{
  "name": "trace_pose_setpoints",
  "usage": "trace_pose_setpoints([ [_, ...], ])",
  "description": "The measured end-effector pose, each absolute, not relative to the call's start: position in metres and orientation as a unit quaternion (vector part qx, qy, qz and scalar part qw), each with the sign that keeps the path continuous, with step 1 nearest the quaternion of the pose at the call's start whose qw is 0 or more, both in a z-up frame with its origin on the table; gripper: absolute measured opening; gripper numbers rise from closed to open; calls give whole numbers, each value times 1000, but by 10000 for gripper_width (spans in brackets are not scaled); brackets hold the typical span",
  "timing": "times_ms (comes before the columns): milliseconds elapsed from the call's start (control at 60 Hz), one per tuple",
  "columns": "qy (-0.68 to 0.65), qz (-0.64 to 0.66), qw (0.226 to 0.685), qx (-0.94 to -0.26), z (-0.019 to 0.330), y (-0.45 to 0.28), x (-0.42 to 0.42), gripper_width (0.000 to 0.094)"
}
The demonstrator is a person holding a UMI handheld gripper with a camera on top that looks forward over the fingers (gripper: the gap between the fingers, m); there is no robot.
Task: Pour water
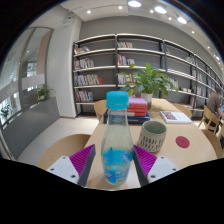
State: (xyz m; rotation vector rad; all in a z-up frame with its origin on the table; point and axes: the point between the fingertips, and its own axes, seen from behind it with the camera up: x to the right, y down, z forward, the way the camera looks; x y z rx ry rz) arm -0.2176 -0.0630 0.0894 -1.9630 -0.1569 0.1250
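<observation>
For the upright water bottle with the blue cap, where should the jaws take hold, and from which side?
Probably the mid-body of the bottle, approached level from the front as the gripper is now, one pad on each side. It stands upright, tall and narrow, so a side grip below the blue cap suits tipping toward the cup.

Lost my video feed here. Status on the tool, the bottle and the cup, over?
Tool shut on bottle, pads on both sides. Bottle upright, blue cap on, not pouring yet. Cup just beyond on table, upright. Red coaster beside cup; path clear.
</observation>
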Motion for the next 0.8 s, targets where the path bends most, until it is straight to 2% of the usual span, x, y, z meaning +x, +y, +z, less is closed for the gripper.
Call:
trace_pose_setpoints([
  [33, -67, 51, 561, -824, 89, -55, -217, 708],
  [117, -61, 38, 583, -809, 91, -45, -214, 563],
  [333, -61, 58, 618, -782, 96, -41, -218, 388],
  [400, -65, 72, 617, -781, 97, -40, -222, 362],
  [617, -28, 140, 603, -785, 102, -25, -263, 361],
  [800, 97, 263, 579, -766, 140, 13, -281, 359],
])
